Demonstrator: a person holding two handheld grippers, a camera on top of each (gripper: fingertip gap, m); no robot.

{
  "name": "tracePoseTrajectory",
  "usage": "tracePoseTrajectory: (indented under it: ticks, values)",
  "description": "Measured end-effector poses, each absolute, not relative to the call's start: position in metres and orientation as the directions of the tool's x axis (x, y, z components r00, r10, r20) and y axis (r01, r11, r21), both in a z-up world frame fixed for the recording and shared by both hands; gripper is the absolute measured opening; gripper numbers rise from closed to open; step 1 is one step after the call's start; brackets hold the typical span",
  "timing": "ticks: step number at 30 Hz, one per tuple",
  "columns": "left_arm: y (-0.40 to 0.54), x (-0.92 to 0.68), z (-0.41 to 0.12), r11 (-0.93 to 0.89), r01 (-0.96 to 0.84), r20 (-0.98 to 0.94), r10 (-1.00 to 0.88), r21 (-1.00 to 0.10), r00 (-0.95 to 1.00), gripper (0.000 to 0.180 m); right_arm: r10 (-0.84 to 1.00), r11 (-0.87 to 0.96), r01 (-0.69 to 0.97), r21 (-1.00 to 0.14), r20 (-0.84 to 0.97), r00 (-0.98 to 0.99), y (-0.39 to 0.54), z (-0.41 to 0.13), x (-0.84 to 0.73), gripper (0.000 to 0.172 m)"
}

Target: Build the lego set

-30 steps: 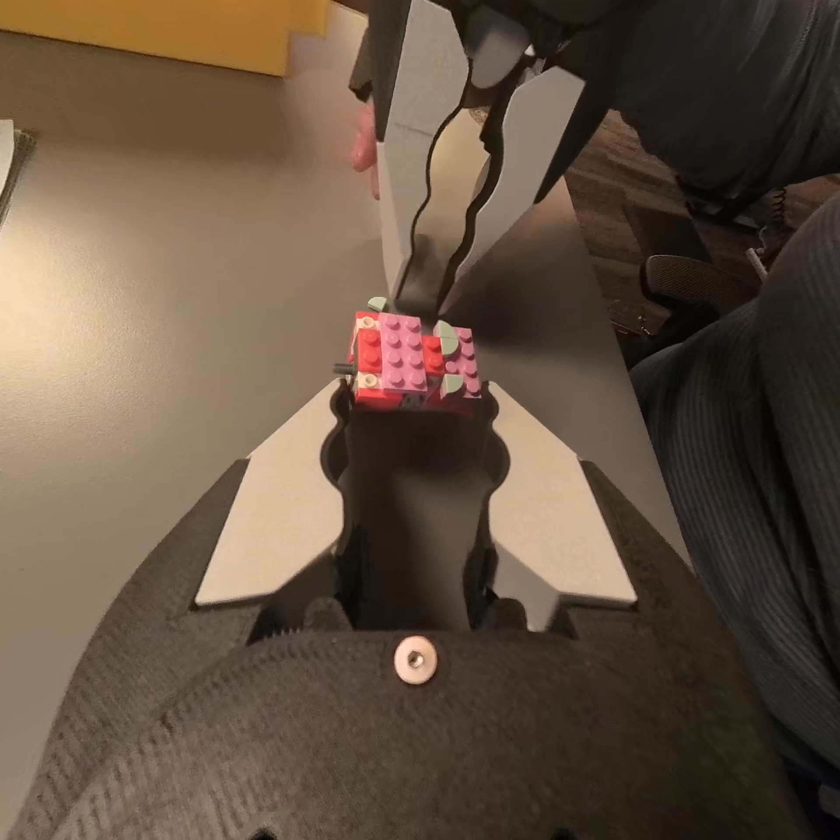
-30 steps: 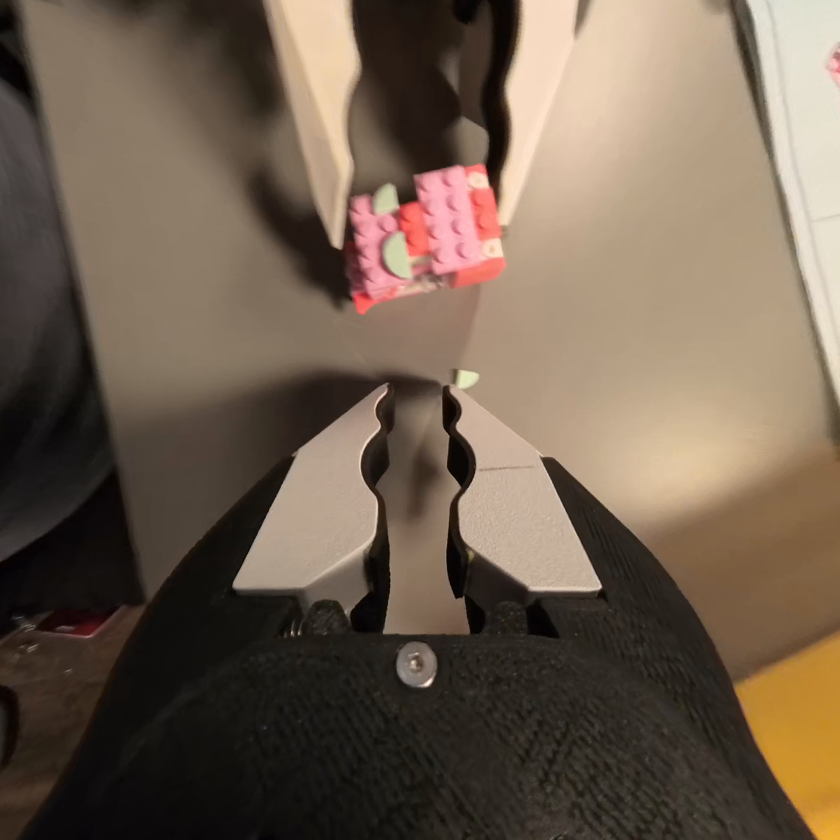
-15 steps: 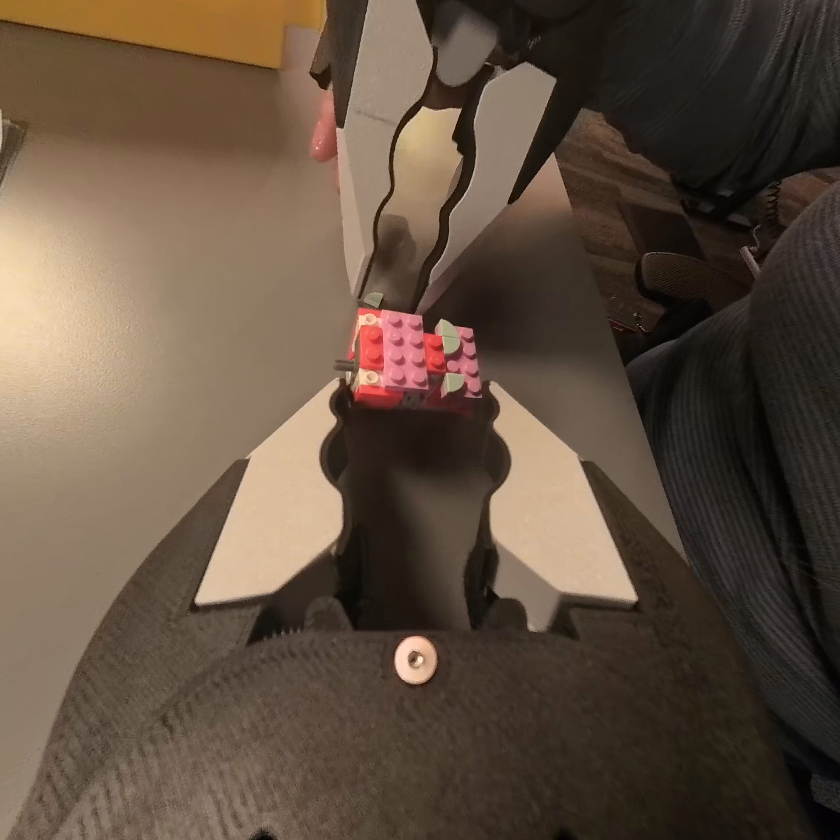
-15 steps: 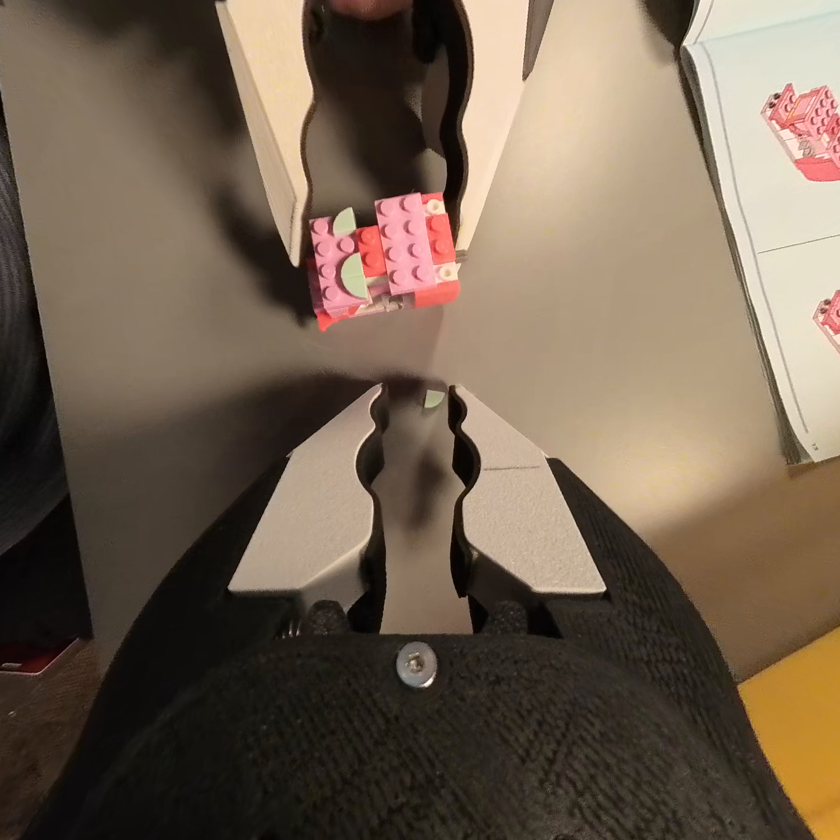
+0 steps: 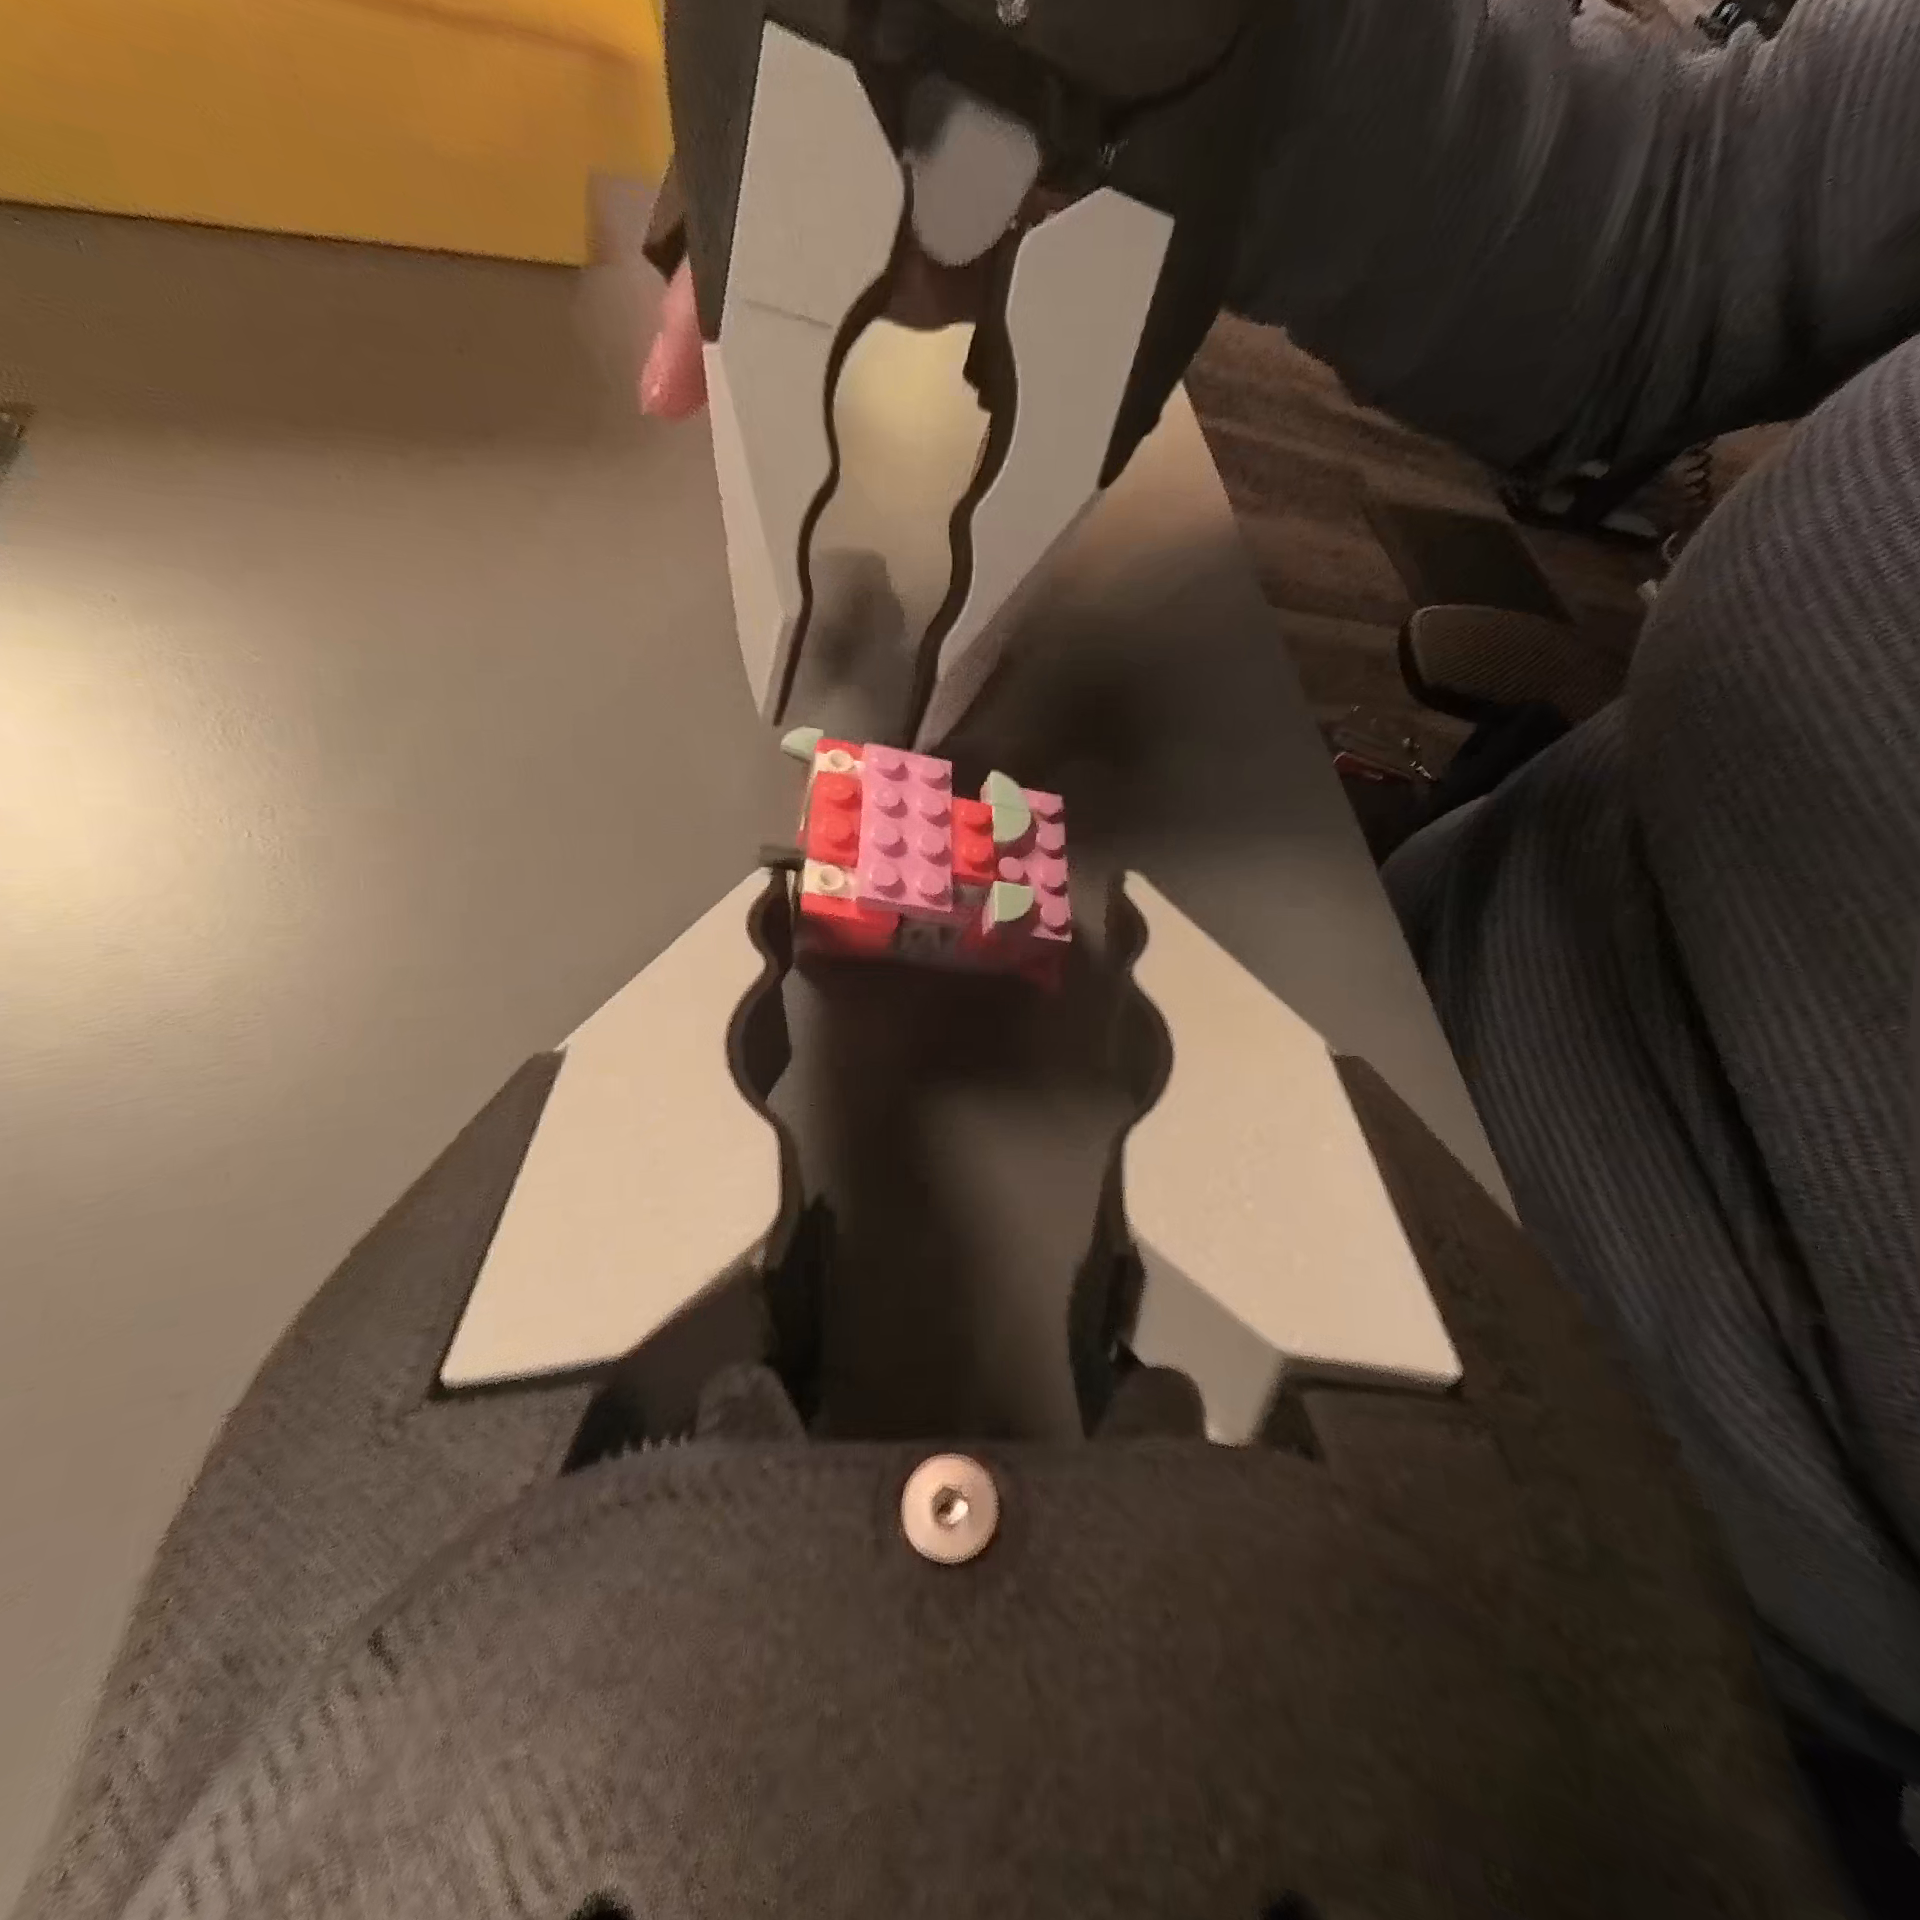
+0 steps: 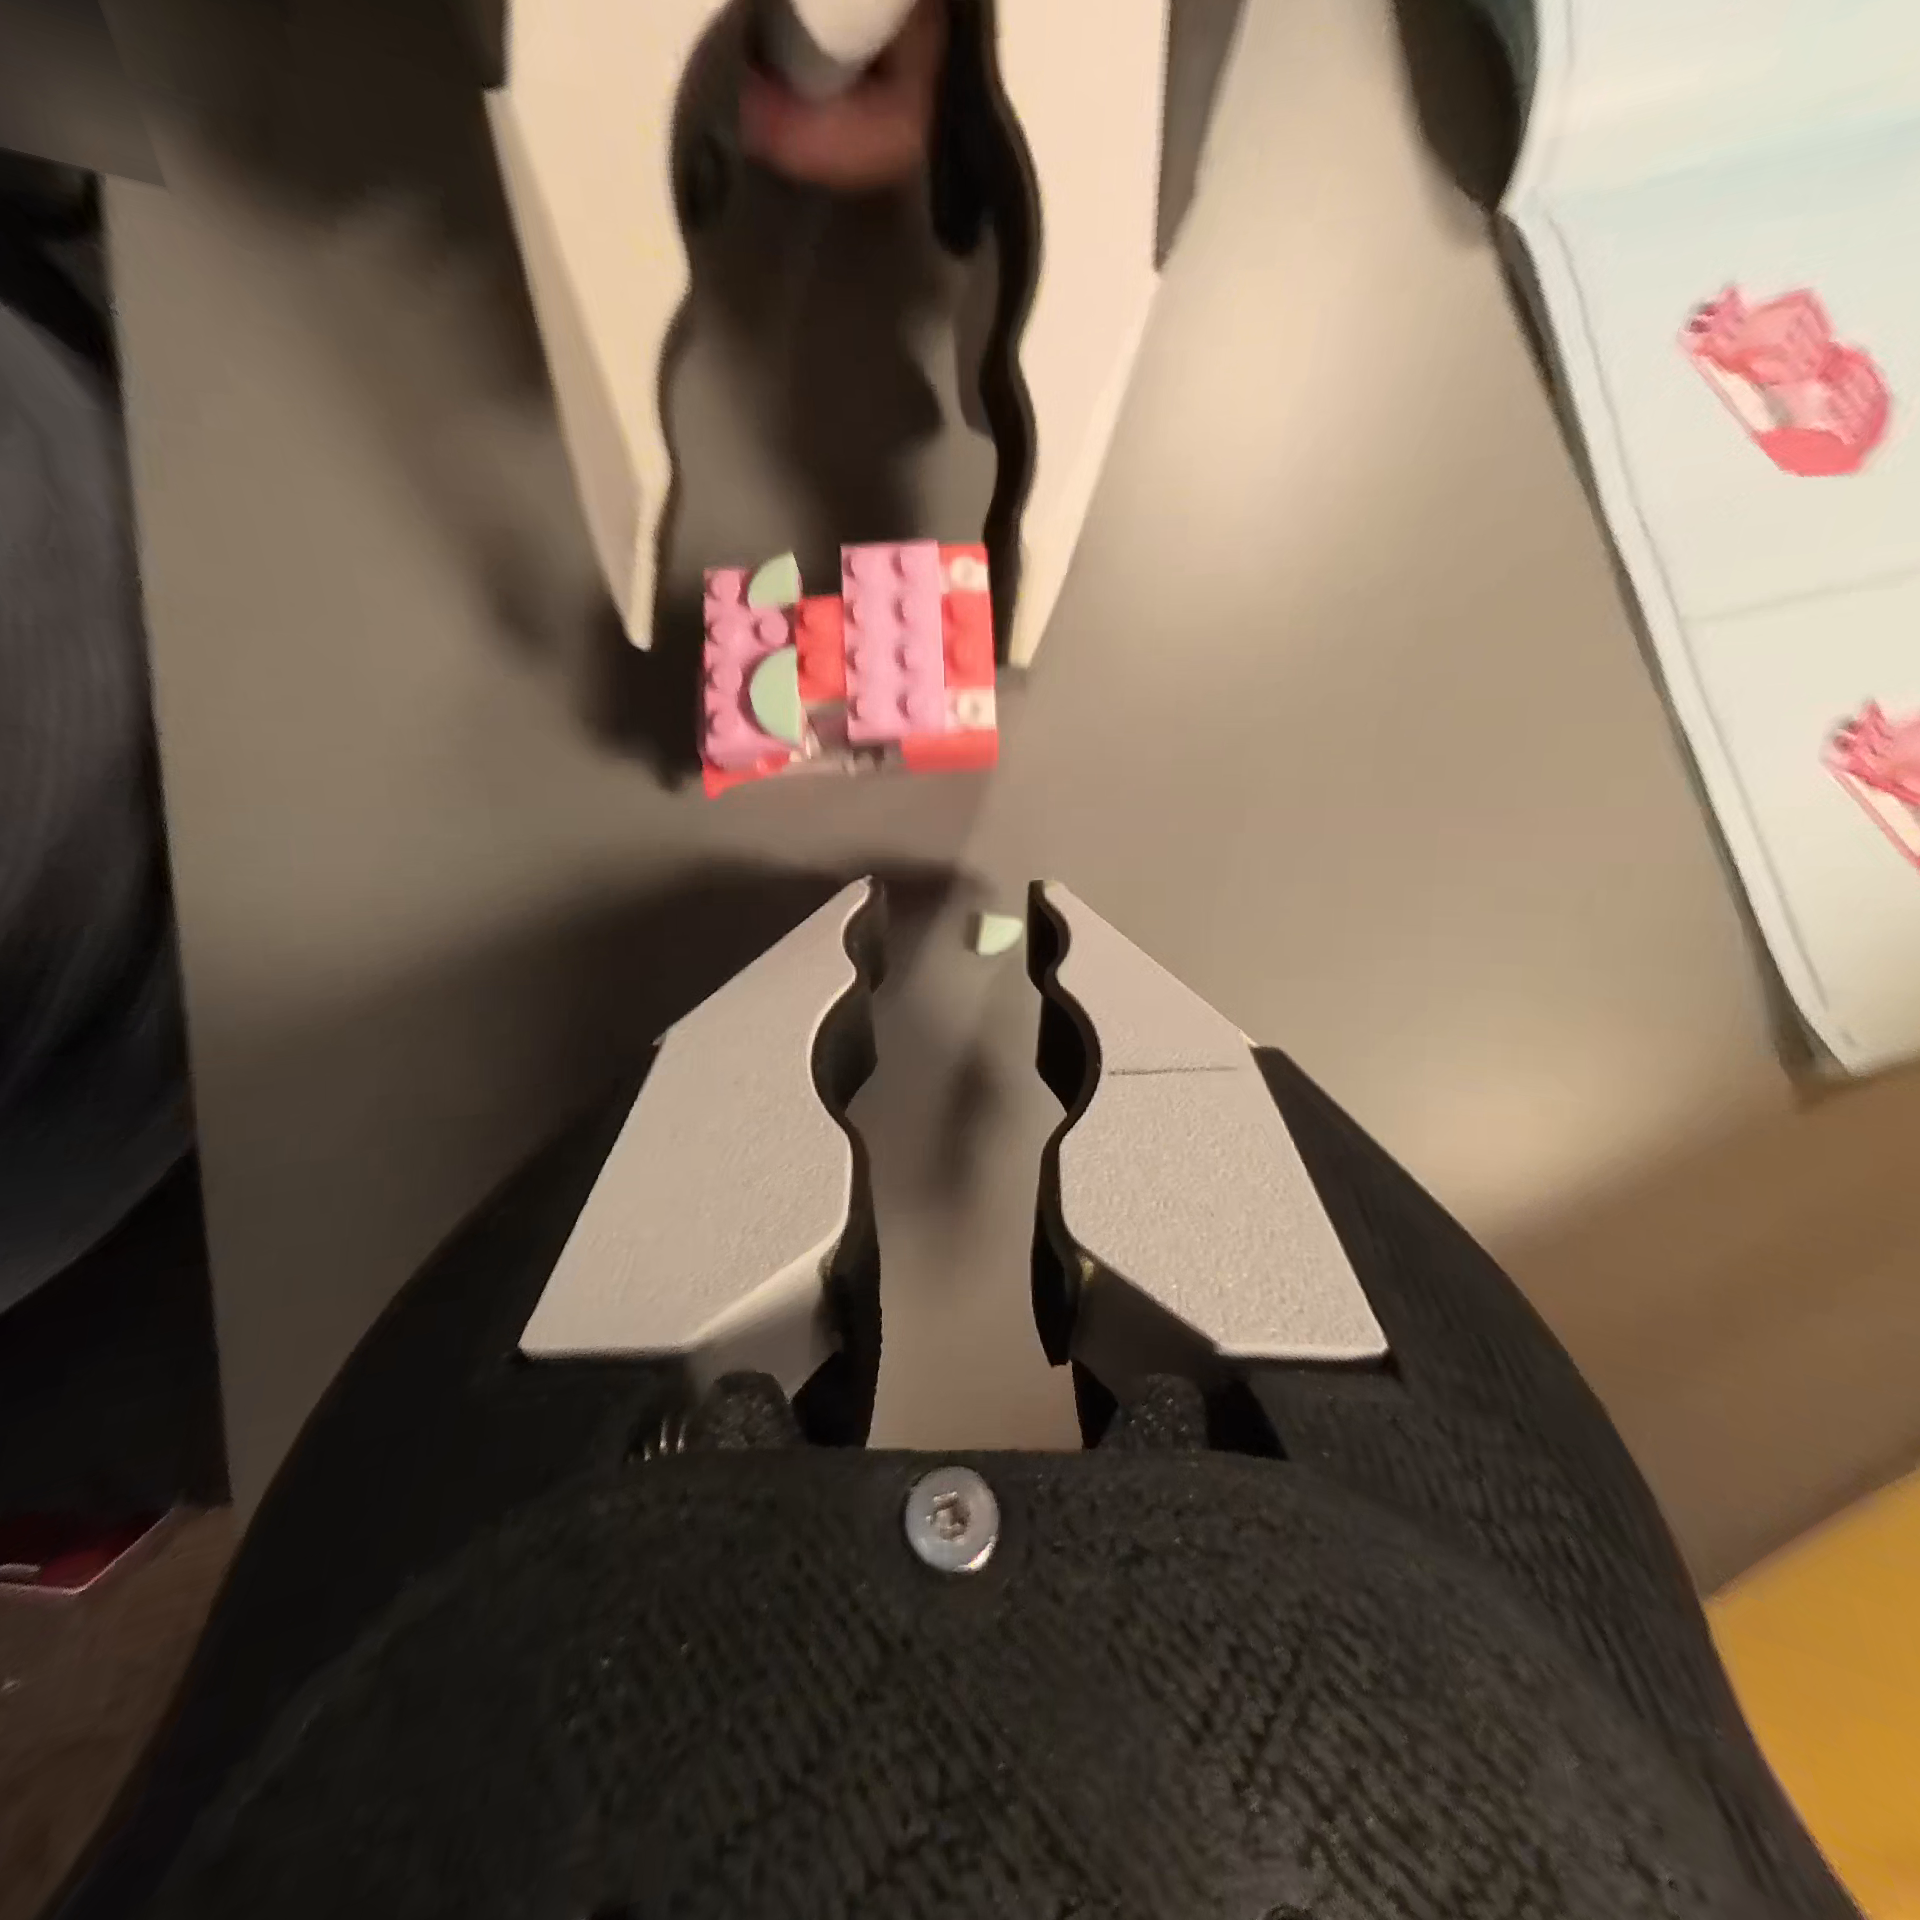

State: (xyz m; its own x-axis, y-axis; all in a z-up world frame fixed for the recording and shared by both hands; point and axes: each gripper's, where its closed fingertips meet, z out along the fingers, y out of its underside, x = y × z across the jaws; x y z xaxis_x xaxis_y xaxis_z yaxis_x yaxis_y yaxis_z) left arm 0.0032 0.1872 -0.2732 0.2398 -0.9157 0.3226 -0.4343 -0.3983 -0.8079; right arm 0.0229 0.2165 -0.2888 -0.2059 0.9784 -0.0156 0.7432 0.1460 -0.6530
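A small red and pink brick model point(image 5: 930, 862) with mint half-round tiles stands on the grey table point(image 5: 312, 831). My left gripper point(image 5: 948, 883) is open around it. A dark gap shows between the model and the right finger point(image 5: 1226, 1091), so the pads do not press it. The right wrist view shows the same model point(image 6: 847, 660) between those fingers, with a gap on one side. My right gripper point(image 6: 951, 904) is open, tips down near the table. A loose mint half-round tile point(image 6: 995, 932) lies between its tips, unpressed. The right gripper point(image 5: 847, 717) faces the model from the far side.
An open instruction booklet point(image 6: 1714, 540) lies on the table to the right of the right gripper. A yellow box point(image 5: 312, 104) stands at the far edge. A person's dark ribbed clothing point(image 5: 1714, 1039) is beside the table's right edge. My hands' fingertips stand some 5 cm from each other.
My left jaws widened slightly and a gap opened beside the model, which now sits level. My right jaws opened wider and shifted, so the mint tile lies between the tips.
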Motion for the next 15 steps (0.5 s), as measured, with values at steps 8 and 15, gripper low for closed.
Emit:
tracePoseTrajectory:
  ticks: [8, 15]
  values:
    - [0.186, 0.004, -0.273, -0.405, -0.435, 0.333, -0.913, -0.805, 0.234, 0.065, 0.976, 0.156, 0.778, -0.609, -0.025, -0.215, 0.216, -0.298, 0.025, 0.024]
    - [0.19, 0.005, -0.268, -0.376, -0.41, 0.297, -0.923, -0.831, 0.245, 0.067, 0.98, 0.14, 0.779, -0.611, -0.028, -0.199, 0.217, -0.298, 0.033, 0.018]
